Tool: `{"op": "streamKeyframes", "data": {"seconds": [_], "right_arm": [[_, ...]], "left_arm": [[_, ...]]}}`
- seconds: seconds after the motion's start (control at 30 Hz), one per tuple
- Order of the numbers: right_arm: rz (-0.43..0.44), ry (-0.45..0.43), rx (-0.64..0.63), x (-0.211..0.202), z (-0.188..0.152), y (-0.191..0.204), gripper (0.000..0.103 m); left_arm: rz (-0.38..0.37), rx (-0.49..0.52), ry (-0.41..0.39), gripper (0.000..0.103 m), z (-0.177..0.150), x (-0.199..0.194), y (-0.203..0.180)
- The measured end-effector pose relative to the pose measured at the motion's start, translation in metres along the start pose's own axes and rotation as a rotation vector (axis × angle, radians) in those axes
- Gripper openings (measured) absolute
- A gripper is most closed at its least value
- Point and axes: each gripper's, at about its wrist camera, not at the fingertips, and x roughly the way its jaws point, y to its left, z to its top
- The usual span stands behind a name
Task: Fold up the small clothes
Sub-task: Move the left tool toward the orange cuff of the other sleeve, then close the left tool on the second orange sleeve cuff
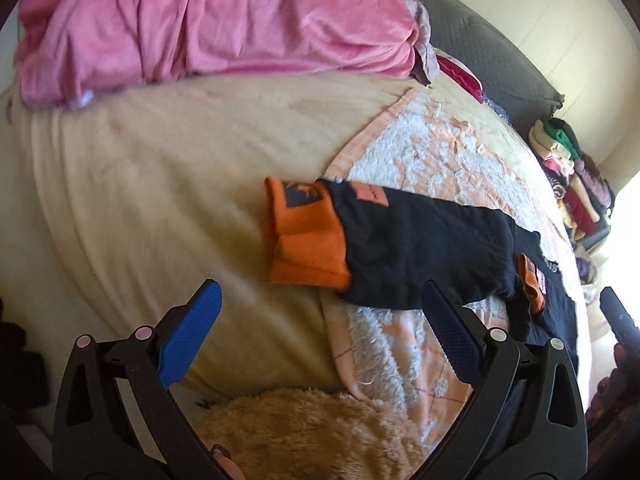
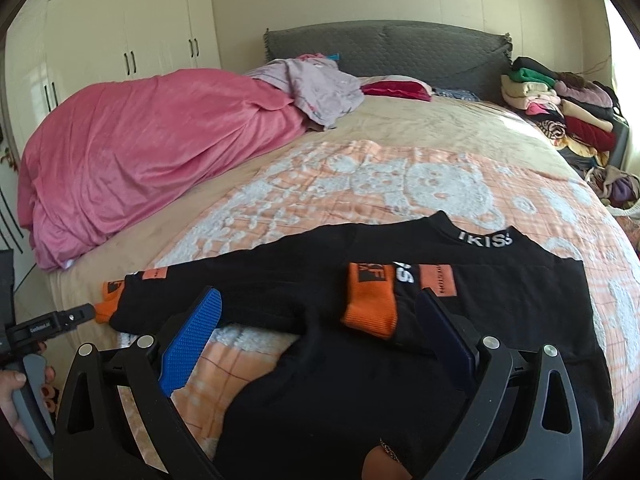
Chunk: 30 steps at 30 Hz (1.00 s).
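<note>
While it lies flat on the bed, the scene reads so:

Black top [image 2: 400, 380]: spread on the peach-and-white blanket [image 2: 360, 184], collar lettering toward the headboard, one sleeve stretched out to the left, the other folded across the chest.

Orange cuffs: the folded sleeve's cuff [image 2: 370, 306] rests on the chest; the stretched sleeve's cuff [image 1: 304, 236] lies over the blanket's edge on the beige sheet [image 1: 160, 160].

Right gripper [image 2: 316, 316]: jaws wide apart, holding nothing, above the top's body; the folded cuff sits between the blue fingers [image 2: 192, 340].

Left gripper [image 1: 320, 316]: jaws also spread, empty, hovering just short of the stretched sleeve; the orange cuff lies ahead between the fingertips, not touching either.

Hand [image 2: 12, 396]: at the left edge of the right wrist view, gripping the left gripper's grey handle.

Pink duvet [image 2: 140, 152]: heaped on the far left of the bed, well apart from the top.

Stacked clothes [image 2: 560, 108]: piled beside the grey headboard [image 2: 400, 48], far right.
</note>
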Motion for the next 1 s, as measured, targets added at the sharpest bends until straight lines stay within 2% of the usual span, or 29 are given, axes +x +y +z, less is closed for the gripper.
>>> {"op": "streamKeyframes", "data": {"seconds": [0.13, 0.2, 0.3, 0.4, 0.5, 0.6, 0.67, 0.73, 0.87, 1.0], "right_arm": [[0.018, 0.002, 0.004, 0.002, -0.002, 0.004, 0.097], [0.019, 0.012, 0.010, 0.005, -0.005, 0.003, 0.097], [0.020, 0.020, 0.022, 0.007, -0.010, 0.002, 0.097], [0.019, 0.029, 0.033, 0.010, -0.014, -0.001, 0.097], [0.014, 0.033, 0.041, 0.011, -0.016, -0.003, 0.097], [0.014, 0.036, 0.051, 0.012, -0.019, -0.007, 0.097], [0.013, 0.041, 0.059, 0.014, -0.022, -0.010, 0.097], [0.008, 0.050, 0.066, 0.016, -0.025, -0.014, 0.097], [0.002, 0.059, 0.087, 0.017, -0.030, -0.023, 0.097], [-0.019, 0.055, 0.105, 0.014, -0.032, -0.034, 0.097]], "left_arm": [[-0.124, -0.091, 0.075, 0.092, -0.002, 0.017, 0.016], [-0.159, -0.121, 0.093, 0.088, -0.001, 0.022, 0.021], [-0.183, -0.147, 0.118, 0.083, 0.004, 0.031, 0.025], [-0.171, -0.162, 0.118, 0.078, 0.013, 0.038, 0.025], [-0.164, -0.170, 0.116, 0.067, 0.023, 0.044, 0.024], [-0.161, -0.176, 0.119, 0.051, 0.031, 0.048, 0.022], [-0.166, -0.175, 0.118, 0.031, 0.036, 0.050, 0.022], [-0.189, -0.180, 0.110, 0.018, 0.040, 0.051, 0.022], [-0.249, -0.183, 0.059, 0.012, 0.045, 0.041, 0.013], [-0.265, -0.119, 0.006, 0.012, 0.051, 0.027, -0.013]]}}
